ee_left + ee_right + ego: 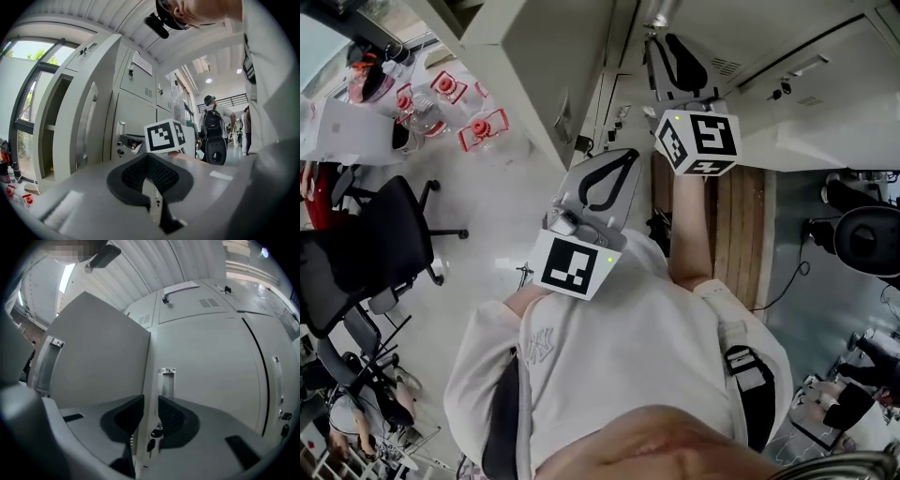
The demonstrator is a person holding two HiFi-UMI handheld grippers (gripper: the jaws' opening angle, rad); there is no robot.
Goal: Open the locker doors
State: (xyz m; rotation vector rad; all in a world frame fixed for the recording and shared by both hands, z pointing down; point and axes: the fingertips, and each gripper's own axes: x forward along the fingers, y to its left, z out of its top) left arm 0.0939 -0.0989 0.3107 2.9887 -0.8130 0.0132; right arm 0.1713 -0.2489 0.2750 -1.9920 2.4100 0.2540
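A row of grey lockers [825,94] stands in front of me. One tall locker door [539,66] hangs open on the left; it shows as a slanted panel [98,357] in the right gripper view. My right gripper [151,401] is shut on the left edge of the neighbouring locker door [206,376]. That edge runs between the pads, beside the handle [167,380] and hanging keys [153,433]. In the head view the right gripper [673,61] reaches out to the lockers. My left gripper [623,157] is held back near my chest, shut and empty, its tips [150,161] touching nothing.
A black office chair [375,253] and a table with red-lidded containers [478,127] are at the left. A wooden bench [741,234] lies below the lockers and another chair [867,239] is at the right. A person with a backpack [214,126] stands down the corridor.
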